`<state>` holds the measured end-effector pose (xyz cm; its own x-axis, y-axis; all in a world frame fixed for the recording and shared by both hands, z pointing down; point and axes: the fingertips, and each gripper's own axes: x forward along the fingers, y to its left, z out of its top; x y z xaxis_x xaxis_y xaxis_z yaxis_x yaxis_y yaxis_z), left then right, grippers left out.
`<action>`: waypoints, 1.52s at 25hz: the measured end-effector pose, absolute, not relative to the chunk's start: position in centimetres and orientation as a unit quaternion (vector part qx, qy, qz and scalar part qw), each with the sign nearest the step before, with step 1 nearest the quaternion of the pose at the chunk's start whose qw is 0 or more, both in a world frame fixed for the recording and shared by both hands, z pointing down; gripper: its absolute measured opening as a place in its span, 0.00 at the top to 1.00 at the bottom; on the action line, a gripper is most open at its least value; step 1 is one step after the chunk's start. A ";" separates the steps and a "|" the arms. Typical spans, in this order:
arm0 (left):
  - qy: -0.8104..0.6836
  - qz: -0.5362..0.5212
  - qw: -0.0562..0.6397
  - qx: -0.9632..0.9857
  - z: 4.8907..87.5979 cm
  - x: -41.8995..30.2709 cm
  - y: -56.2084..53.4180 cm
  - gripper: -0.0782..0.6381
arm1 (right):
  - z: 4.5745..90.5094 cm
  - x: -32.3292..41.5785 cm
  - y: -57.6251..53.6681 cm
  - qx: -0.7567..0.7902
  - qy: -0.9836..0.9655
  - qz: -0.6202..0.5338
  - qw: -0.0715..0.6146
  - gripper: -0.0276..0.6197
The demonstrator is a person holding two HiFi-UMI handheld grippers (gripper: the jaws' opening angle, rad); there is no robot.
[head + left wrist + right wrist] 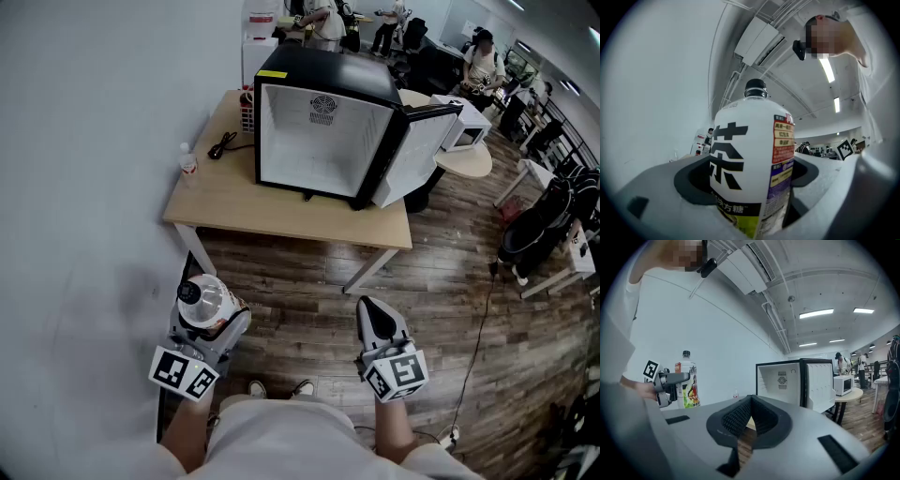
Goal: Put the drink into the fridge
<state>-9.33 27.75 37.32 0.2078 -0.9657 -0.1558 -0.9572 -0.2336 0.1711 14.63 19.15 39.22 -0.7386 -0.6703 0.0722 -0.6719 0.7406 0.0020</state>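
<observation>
The drink is a large white bottle (202,298) with a black cap and bold black lettering. It stands upright between the jaws of my left gripper (211,323), which is shut on its body low at my left side. In the left gripper view the bottle (752,164) fills the middle, with a grey pad against each side. My right gripper (375,314) is shut with nothing in it, its ribbed pads meeting at the tip (747,420). The black fridge (323,127) stands ahead on the wooden table (281,211), its door (417,155) swung open to the right and its white inside bare.
A small bottle (188,165) and a black cable (223,143) lie on the table's left part. A white microwave (461,122) sits on a round table to the right. A white wall runs along the left. People work at desks in the far background.
</observation>
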 end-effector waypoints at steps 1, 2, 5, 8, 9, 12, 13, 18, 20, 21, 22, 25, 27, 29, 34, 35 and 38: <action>-0.619 -0.115 0.019 0.777 37.3 -9.2 27.8 0.27 | 39.2 14.8 19.2 0.359 -0.933 0.015 0.033 0.96; -0.619 -0.116 0.020 0.776 37.3 -9.0 27.8 0.27 | 39.2 15.0 19.2 0.359 -0.933 0.018 0.031 0.96; -0.619 -0.115 0.023 0.776 37.4 -8.5 27.8 0.27 | 39.1 15.5 19.2 0.359 -0.933 0.021 0.029 0.96; -0.622 -0.113 0.020 0.774 37.2 -8.0 27.7 0.27 | 38.9 16.2 19.0 0.359 -0.933 0.020 0.025 0.95; -0.623 -0.113 0.020 0.773 37.2 -7.9 27.7 0.27 | 38.9 16.4 18.9 0.359 -0.933 0.019 0.024 0.95; -0.626 -0.113 0.019 0.771 37.2 -7.4 27.6 0.27 | 39.1 16.9 18.9 0.351 -0.936 0.024 0.021 0.96; -0.628 -0.113 0.019 0.770 37.2 -7.2 27.5 0.27 | 39.2 16.9 19.1 0.339 -0.940 0.029 0.019 0.95; -0.636 -0.114 0.019 0.763 37.0 -6.2 27.4 0.27 | 39.3 16.6 19.8 0.294 -0.955 0.027 0.015 0.95; -0.638 -0.114 0.016 0.761 37.0 -5.6 27.4 0.27 | 39.5 17.2 19.6 0.295 -0.955 0.027 0.011 0.95; -0.639 -0.114 0.015 0.761 37.1 -5.2 27.5 0.27 | 39.6 17.6 19.5 0.295 -0.955 0.029 0.009 0.95; -0.640 -0.113 0.013 0.760 37.1 -4.9 27.7 0.27 | 39.8 18.0 19.4 0.296 -0.955 0.031 0.008 0.95; -0.644 -0.108 0.012 0.757 37.3 -4.1 27.8 0.27 | 40.4 19.2 19.1 0.298 -0.954 0.039 0.005 0.95; -0.647 -0.103 0.015 0.756 37.5 -3.6 27.5 0.27 | 40.9 20.0 19.0 0.298 -0.953 0.045 0.005 0.95; -0.647 -0.098 0.019 0.756 37.7 -3.1 27.3 0.27 | 41.6 20.8 18.9 0.299 -0.953 0.054 0.011 0.95; -0.646 -0.096 0.025 0.757 38.2 -3.0 25.8 0.27 | 42.6 21.2 17.3 0.302 -0.951 0.065 0.019 0.95; -0.646 -0.096 0.028 0.757 38.5 -3.1 25.2 0.27 | 42.7 21.2 16.9 0.302 -0.951 0.066 0.021 0.95; -0.643 -0.099 0.041 0.759 39.6 -3.5 23.0 0.27 | 43.2 20.9 15.3 0.307 -0.949 0.067 0.028 0.95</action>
<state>-3.53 22.97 39.58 0.1540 -0.9832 -0.0983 -0.9670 -0.1704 0.1892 20.88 15.32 43.16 -0.8102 -0.5786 0.0942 -0.5861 0.8026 -0.1108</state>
